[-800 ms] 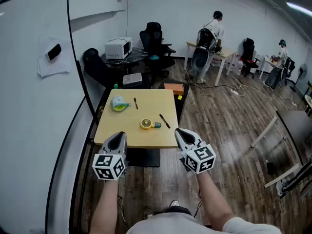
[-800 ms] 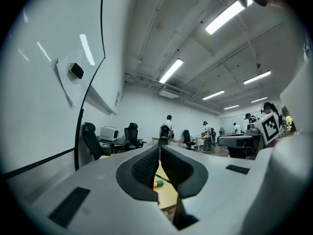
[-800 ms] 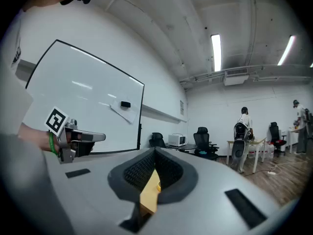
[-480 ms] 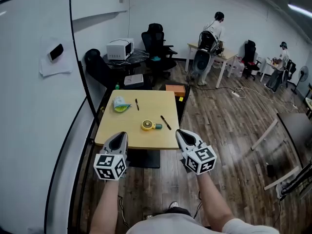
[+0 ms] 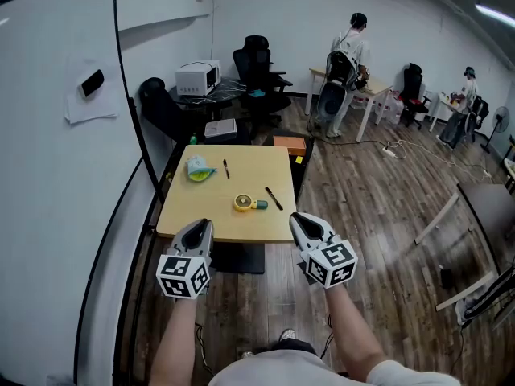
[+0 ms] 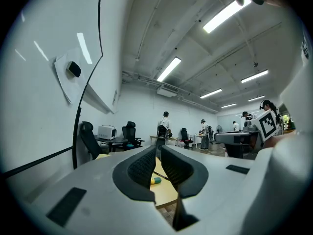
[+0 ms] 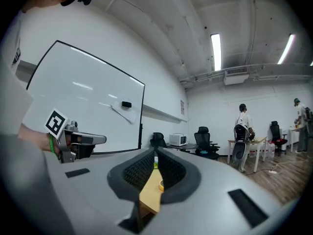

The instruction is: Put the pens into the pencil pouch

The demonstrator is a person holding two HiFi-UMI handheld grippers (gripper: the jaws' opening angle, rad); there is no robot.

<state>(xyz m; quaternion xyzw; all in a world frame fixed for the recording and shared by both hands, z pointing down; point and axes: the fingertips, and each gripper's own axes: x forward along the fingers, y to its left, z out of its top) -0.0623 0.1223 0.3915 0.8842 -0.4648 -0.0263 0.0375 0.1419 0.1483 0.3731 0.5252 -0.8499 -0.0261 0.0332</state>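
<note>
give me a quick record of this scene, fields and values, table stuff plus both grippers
surface: light wooden square table
pouch: blue-green and yellow soft pouch, far left of the table
first black pen: on the table, just right of the pouch
second black pen: on the table, right of centre
other: yellow round object with a green end, mid table
left gripper: over the near edge, jaws together, empty
right gripper: over the near edge, jaws together, empty
pens in pouch: none seen

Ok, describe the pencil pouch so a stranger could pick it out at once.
Start at the light wooden table beside the whiteboard. The pencil pouch lies in its far left corner, just left of a black pen. It is the only soft, pale blue-and-green thing; the round yellow object sits nearer.
</note>
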